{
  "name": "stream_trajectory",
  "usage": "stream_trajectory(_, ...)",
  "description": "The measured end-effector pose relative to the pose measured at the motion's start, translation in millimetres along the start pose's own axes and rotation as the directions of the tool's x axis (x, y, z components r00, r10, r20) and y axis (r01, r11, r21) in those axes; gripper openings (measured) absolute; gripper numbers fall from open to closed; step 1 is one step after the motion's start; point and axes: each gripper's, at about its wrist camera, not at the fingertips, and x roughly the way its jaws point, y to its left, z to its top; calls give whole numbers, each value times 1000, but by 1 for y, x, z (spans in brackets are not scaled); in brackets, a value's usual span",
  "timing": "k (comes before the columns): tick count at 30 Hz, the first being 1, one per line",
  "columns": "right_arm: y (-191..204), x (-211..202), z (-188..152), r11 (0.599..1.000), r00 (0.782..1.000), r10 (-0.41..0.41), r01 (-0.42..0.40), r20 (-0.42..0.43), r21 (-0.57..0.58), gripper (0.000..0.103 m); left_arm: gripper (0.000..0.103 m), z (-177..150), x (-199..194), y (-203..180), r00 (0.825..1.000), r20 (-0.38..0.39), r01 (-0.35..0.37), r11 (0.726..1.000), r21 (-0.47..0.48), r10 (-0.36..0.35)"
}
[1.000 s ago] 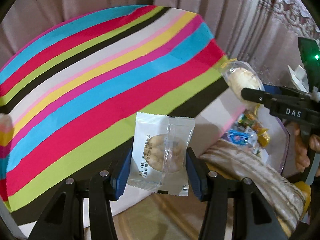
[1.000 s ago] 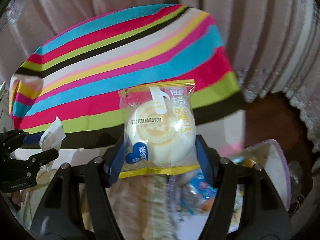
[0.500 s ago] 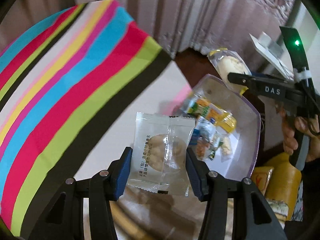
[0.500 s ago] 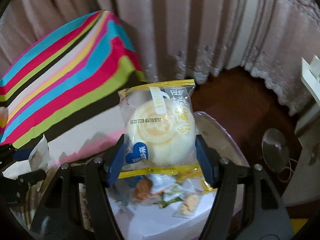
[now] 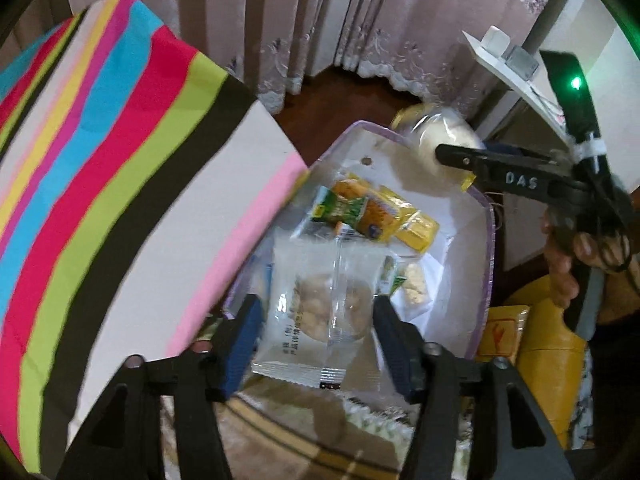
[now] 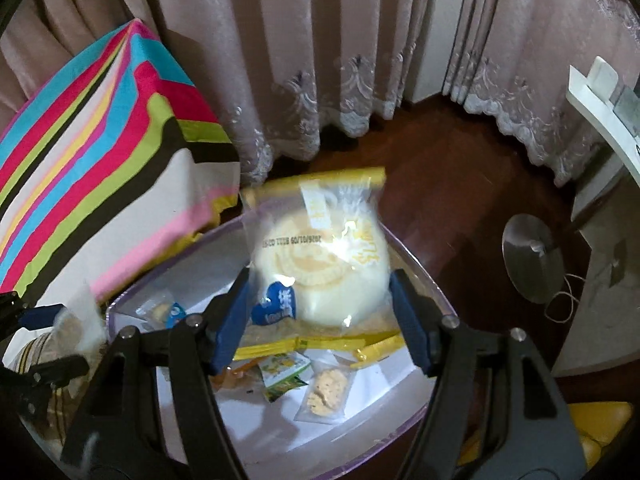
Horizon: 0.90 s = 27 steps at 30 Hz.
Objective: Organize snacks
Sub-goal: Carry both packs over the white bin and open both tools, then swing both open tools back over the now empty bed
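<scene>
Both my claws hang over the clear tray (image 6: 408, 412) with the purple rim, which sits beside a bright striped cloth (image 5: 100, 168).

My left claw (image 5: 318, 344) is opening. The cookie packet (image 5: 320, 308) sits between its blue pads, clear of them on both sides and blurred. It is a flat clear-and-white wrapper with a crimped edge, a round pale-brown cookie showing through the middle and small grey print low on the front.

My right claw (image 6: 320, 312) is opening too, with the bun packet (image 6: 320, 256) between its pads; I cannot tell whether the pads touch it. The wrapper is clear with yellow sealed ends, a printed date across the top, a blue heart low on the left, and a round, cream-white bun inside. It hangs over the far side of the tray.

In the tray lie a green-and-orange packet (image 6: 284, 372), a small clear bag of crumbly biscuits (image 6: 328, 392) and a yellow wrapper (image 5: 416, 226).
</scene>
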Motion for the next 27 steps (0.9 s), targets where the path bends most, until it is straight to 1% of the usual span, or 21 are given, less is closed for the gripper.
stream_trajectory(1, -1, 0, -1, 1000, 1000, -3, 3, -2, -2, 73, 69, 1, 1, 2, 1000, -2, 9, 1000, -14, -9)
stream_trajectory(3, 0, 1, -1, 1000, 1000, -10, 10, -4, -2, 79, 70, 0, 1, 6, 1000, -5, 12, 999, -39, -12)
stream_trajectory(5, 1, -1, -1, 1000, 1000, -15, 15, -3, -2, 80, 70, -1, -3, 10, 1000, -1, 6, 998, -59, -6)
stream_trajectory(9, 14, -9, 2, 1000, 1000, 19, -19, 11, -19, 80, 70, -9, -18, 28, 999, 32, -13, 989, -144, 18)
stream_trajectory(11, 29, -19, 1, 998, 999, 43, -42, 19, -38, 80, 70, -18, -32, 39, 996, 49, -63, 978, -196, 74)
stream_trajectory(12, 41, -28, 1, 996, 997, 68, -66, 28, -53, 80, 70, -25, -42, 45, 992, 61, -95, 969, -226, 111)
stream_trajectory(14, 64, -42, -1, 990, 992, 117, -114, 37, -84, 80, 70, -43, -64, 59, 983, 82, -131, 946, -296, 162)
stream_trajectory(15, 79, -50, -4, 984, 988, 148, -144, 36, -106, 82, 70, -57, -78, 68, 976, 93, -155, 927, -341, 198)
stream_trajectory(16, 101, -62, -8, 972, 980, 196, -190, 35, -141, 83, 70, -71, -91, 76, 968, 98, -177, 907, -381, 230)
stream_trajectory(18, 137, -81, -18, 951, 966, 256, -245, 34, -189, 84, 71, -107, -117, 91, 947, 97, -228, 853, -469, 306)
stream_trajectory(19, 153, -90, -24, 942, 960, 278, -266, 30, -207, 86, 73, -126, -130, 99, 932, 88, -259, 818, -513, 351)
stream_trajectory(20, 173, -97, -32, 929, 952, 306, -294, 17, -227, 87, 75, -151, -144, 107, 916, 74, -288, 775, -563, 394)
stream_trajectory(21, 198, -107, -43, 904, 937, 349, -339, -6, -260, 88, 75, -168, -153, 113, 906, 62, -302, 744, -596, 418)
stream_trajectory(22, 220, -113, -55, 881, 926, 377, -368, -26, -297, 88, 75, -186, -164, 119, 895, 44, -320, 706, -632, 445)
stream_trajectory(24, 256, -121, -77, 842, 917, 393, -387, -66, -375, 88, 75, -222, -181, 125, 869, 7, -357, 636, -685, 495)
stream_trajectory(25, 275, -125, -90, 818, 915, 393, -394, -94, -419, 88, 76, -238, -187, 126, 856, -6, -373, 608, -701, 518)
stream_trajectory(27, 300, -132, -113, 789, 910, 399, -405, -116, -463, 88, 76, -268, -199, 125, 838, -23, -384, 559, -735, 546)
